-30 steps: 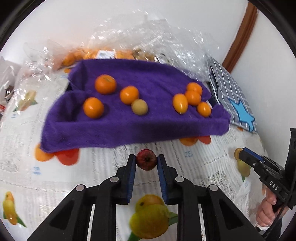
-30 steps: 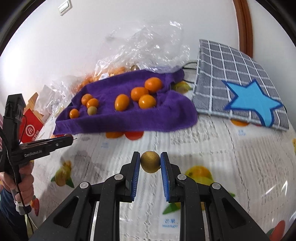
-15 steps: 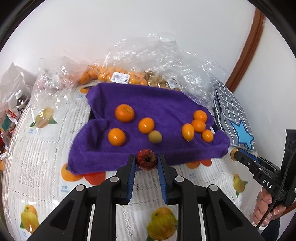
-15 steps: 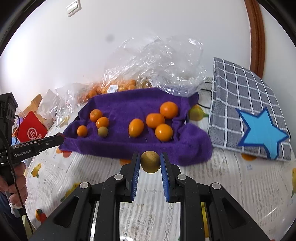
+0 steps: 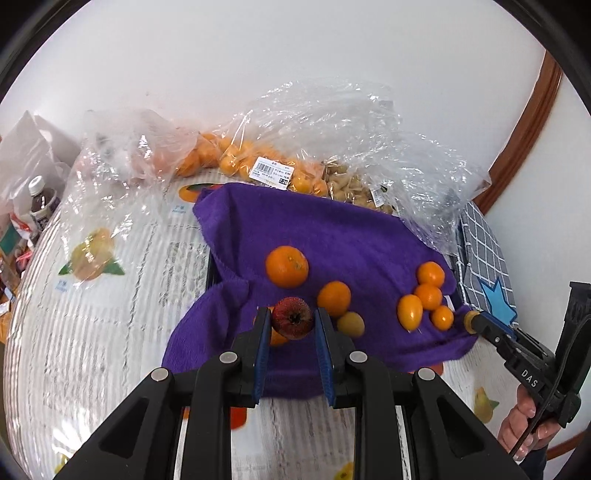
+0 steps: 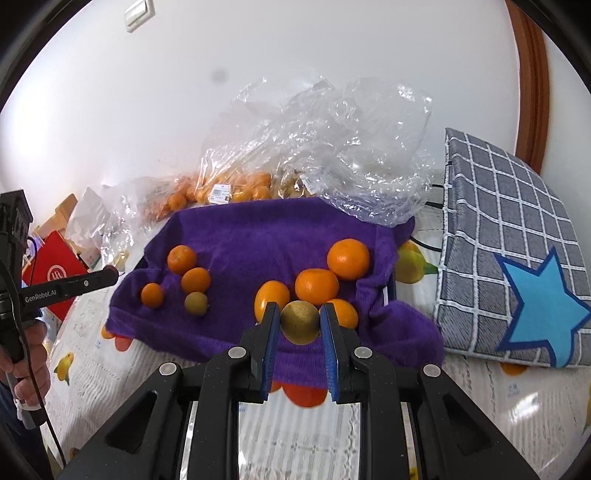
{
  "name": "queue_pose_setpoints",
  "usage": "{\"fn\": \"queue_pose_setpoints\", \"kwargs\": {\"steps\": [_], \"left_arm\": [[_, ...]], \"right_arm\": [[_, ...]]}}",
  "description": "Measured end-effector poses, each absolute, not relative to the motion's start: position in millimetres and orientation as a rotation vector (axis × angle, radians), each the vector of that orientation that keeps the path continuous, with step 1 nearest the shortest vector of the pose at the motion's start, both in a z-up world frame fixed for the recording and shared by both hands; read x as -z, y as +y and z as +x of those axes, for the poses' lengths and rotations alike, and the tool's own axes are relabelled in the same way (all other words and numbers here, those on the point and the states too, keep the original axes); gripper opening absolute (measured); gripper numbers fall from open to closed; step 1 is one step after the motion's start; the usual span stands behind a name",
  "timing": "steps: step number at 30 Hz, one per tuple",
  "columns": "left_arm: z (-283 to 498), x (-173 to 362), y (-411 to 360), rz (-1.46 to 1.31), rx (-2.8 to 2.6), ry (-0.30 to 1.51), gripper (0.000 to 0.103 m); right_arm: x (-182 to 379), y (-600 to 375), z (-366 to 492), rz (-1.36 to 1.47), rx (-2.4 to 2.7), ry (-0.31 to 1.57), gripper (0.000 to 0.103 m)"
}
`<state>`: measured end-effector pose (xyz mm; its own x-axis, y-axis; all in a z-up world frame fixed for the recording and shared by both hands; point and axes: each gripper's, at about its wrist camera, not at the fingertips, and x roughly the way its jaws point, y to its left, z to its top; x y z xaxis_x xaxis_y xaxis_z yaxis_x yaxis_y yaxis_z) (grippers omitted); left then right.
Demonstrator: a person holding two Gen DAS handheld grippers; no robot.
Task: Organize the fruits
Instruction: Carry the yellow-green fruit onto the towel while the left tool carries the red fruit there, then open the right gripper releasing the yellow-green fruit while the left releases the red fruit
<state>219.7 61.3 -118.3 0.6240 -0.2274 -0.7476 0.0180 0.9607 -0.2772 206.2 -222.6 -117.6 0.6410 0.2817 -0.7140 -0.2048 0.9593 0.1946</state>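
Red fruit (image 5: 291, 318) between left hand-held gripper (image 5: 291, 325) pads.

A home: a fruit-print cloth covers the tabletop (image 5: 110, 332), with shop bags (image 6: 314, 147), a cushion (image 6: 498, 240) and a light switch (image 6: 138, 10).

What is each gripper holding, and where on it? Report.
The left gripper pinches a small red fruit across its sides. The right gripper pinches a round yellow-brown fruit across its sides.
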Motion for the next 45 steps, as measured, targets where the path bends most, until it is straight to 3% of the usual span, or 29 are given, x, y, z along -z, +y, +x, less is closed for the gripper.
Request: {"fn": "queue_pose_setpoints", "kwargs": {"steps": [14,36,45], "left_arm": [[266.6,149.9,48.4,-0.244,0.132,0.975,0.023],[276.3,161.5,37.9,-0.167,0.130,0.942,0.023],[271.9,159.0,34.1,-0.146,0.141,0.936,0.023]], "right_arm": [[153.1,-196.2,230.3,0.039,-0.322,0.935,0.022],[168.8,-189.8,241.9,0.015,-0.308,0.983,0.023],[156.4,-200.1,233.5,0.032,-0.259,0.970,0.039]]}}
